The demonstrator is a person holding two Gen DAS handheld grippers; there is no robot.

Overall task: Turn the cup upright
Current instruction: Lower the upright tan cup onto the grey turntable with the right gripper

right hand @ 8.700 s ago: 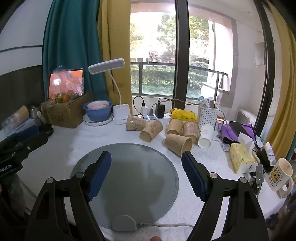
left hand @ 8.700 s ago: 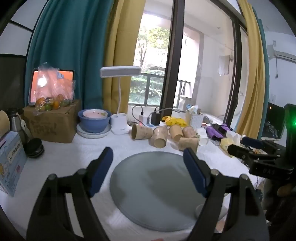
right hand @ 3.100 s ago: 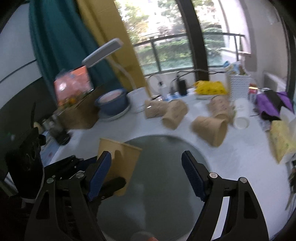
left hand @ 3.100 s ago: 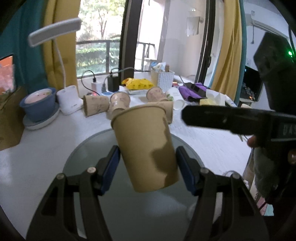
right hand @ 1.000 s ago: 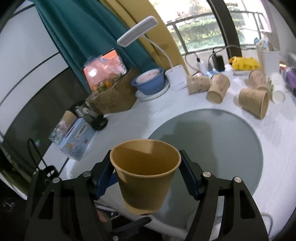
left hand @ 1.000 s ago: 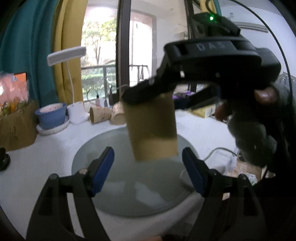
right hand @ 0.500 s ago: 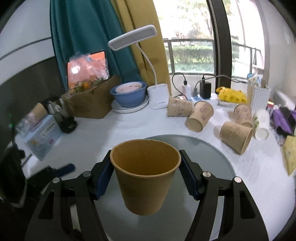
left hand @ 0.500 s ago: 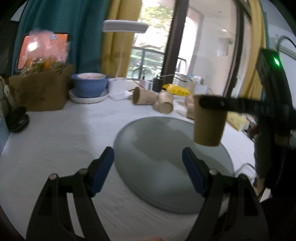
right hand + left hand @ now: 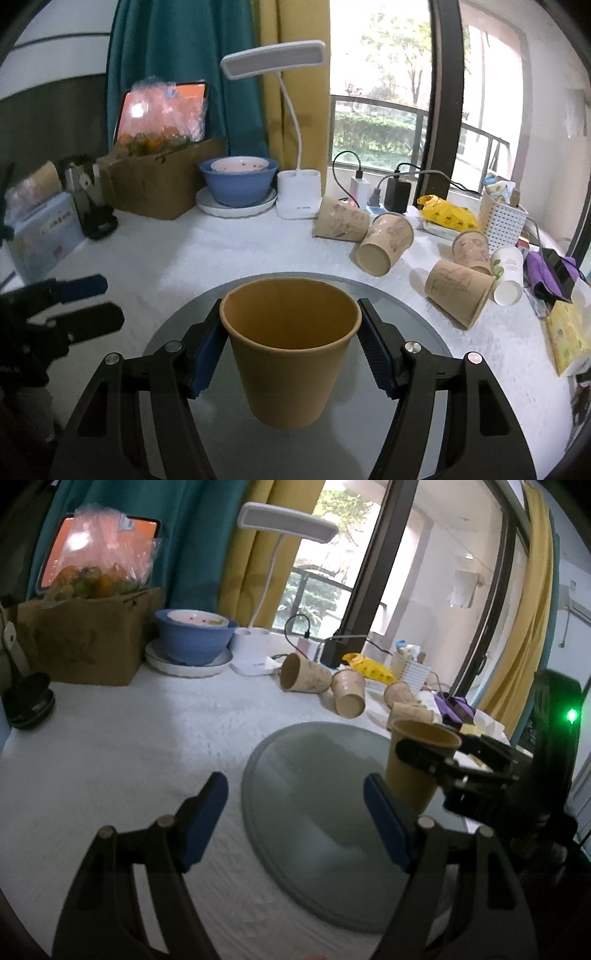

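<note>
My right gripper [image 9: 291, 354] is shut on a plain brown paper cup [image 9: 291, 358]. The cup is upright, mouth up, held just above the round grey mat [image 9: 417, 343]. In the left wrist view the same cup [image 9: 419, 764] shows at the mat's right side [image 9: 314, 786], gripped near its rim by the right gripper [image 9: 443, 753]. My left gripper [image 9: 295, 819] is open and empty, over the mat's left edge. It shows at the far left of the right wrist view [image 9: 83, 302].
Several printed paper cups [image 9: 384, 240] lie on their sides behind the mat, with a white cup [image 9: 508, 275]. A blue bowl [image 9: 238, 181], desk lamp [image 9: 297, 195], cardboard box [image 9: 159, 184], white basket [image 9: 502, 218] and tissue pack [image 9: 567, 336] stand around the white table.
The right gripper has brought the upright cup lower, close over the mat. The left gripper has drawn back to the left, still open.
</note>
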